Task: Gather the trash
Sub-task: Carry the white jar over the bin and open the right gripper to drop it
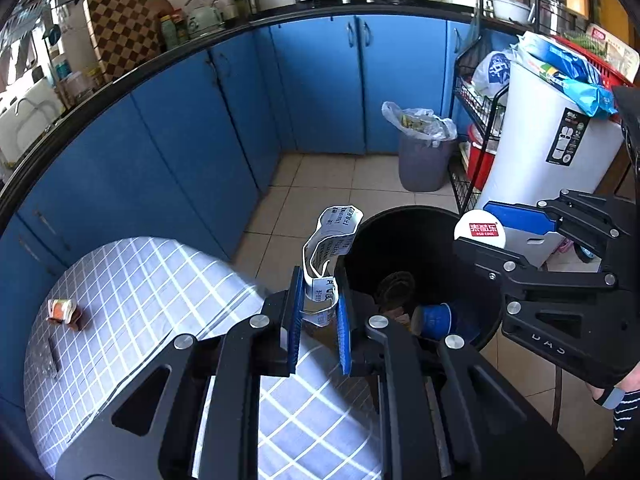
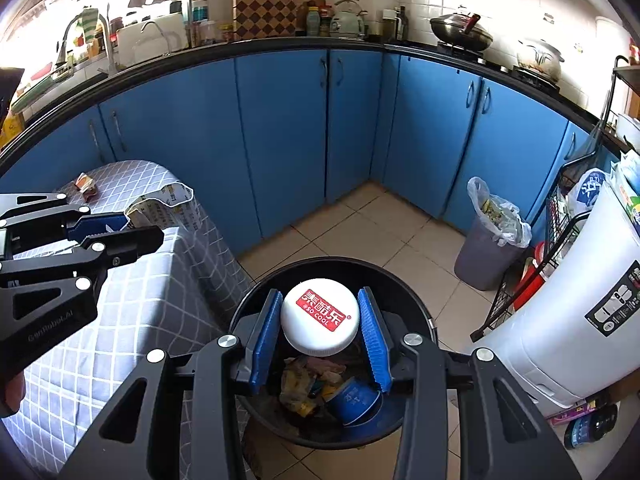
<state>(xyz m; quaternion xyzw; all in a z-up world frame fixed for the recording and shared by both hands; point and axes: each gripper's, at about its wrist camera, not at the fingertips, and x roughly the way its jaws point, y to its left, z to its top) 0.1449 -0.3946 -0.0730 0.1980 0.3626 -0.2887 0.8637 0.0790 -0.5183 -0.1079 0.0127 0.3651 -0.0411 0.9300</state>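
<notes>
My left gripper [image 1: 318, 316] is shut on a crumpled white printed paper wrapper [image 1: 330, 240] and holds it at the near rim of the black trash bin [image 1: 404, 216]. My right gripper [image 2: 320, 336] is shut on a white round container with a red label [image 2: 319, 317], held over the open bin [image 2: 400, 280]. The bin holds a blue paper cup [image 2: 354, 400] and scraps. The right gripper and container also show in the left wrist view [image 1: 480, 230]. A small orange carton [image 1: 62, 310] lies on the checked tablecloth [image 1: 160, 280].
Blue cabinets [image 2: 280, 140] line the walls. A grey bin with a plastic liner [image 2: 492, 236] stands in the corner. A white appliance [image 2: 580, 312] and a wire rack [image 2: 532, 264] stand to the right. A dark bottle [image 2: 592, 426] lies on the tiled floor.
</notes>
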